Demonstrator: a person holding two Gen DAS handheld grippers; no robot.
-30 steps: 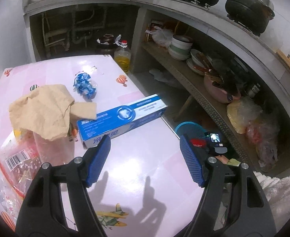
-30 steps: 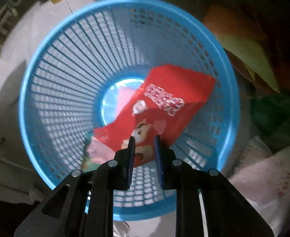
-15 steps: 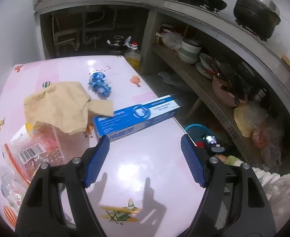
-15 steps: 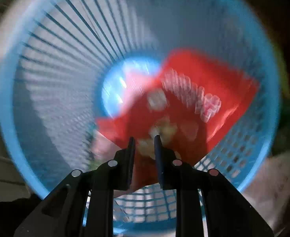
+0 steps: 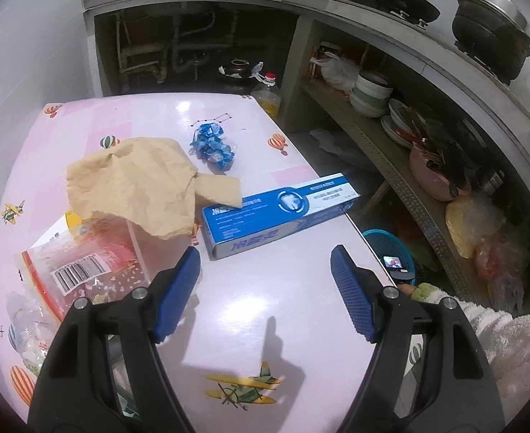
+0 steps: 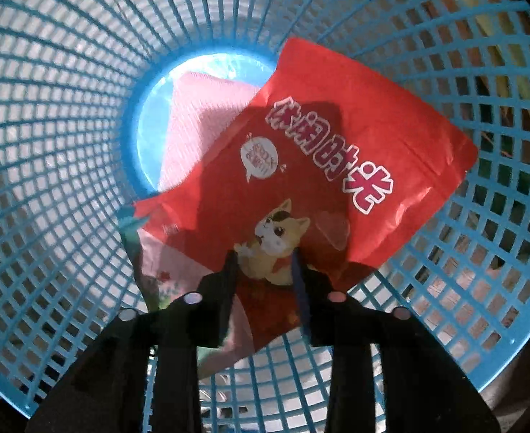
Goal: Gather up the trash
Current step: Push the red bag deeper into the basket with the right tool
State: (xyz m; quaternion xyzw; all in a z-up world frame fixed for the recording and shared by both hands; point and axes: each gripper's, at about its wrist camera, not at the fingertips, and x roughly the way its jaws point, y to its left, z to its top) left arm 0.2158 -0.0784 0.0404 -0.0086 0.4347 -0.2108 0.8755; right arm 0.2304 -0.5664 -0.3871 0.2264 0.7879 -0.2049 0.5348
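Observation:
My right gripper (image 6: 265, 267) is inside the blue mesh basket (image 6: 66, 108), its jaws parted a little around the lower part of a red snack bag (image 6: 319, 166). A pink packet (image 6: 200, 108) lies under the bag on the basket bottom. My left gripper (image 5: 265, 288) is open and empty above the pink table (image 5: 265, 342). Ahead of it lie a blue toothpaste box (image 5: 279, 213), a crumpled tan paper (image 5: 138, 184), a blue wrapper wad (image 5: 212, 146) and a red clear bag with a barcode (image 5: 81, 267). The basket also shows in the left wrist view (image 5: 391, 249), on the floor right of the table.
A clear plastic bag (image 5: 27, 332) lies at the table's left edge. A concrete counter with shelves of bowls (image 5: 369, 90) and pots runs along the right. An oil bottle (image 5: 268, 97) stands behind the table. My white sleeve (image 5: 499, 342) reaches down toward the basket.
My right gripper has gone deeper into the basket and its jaws have opened a little around the red bag. The left gripper has drawn back and up from the table items.

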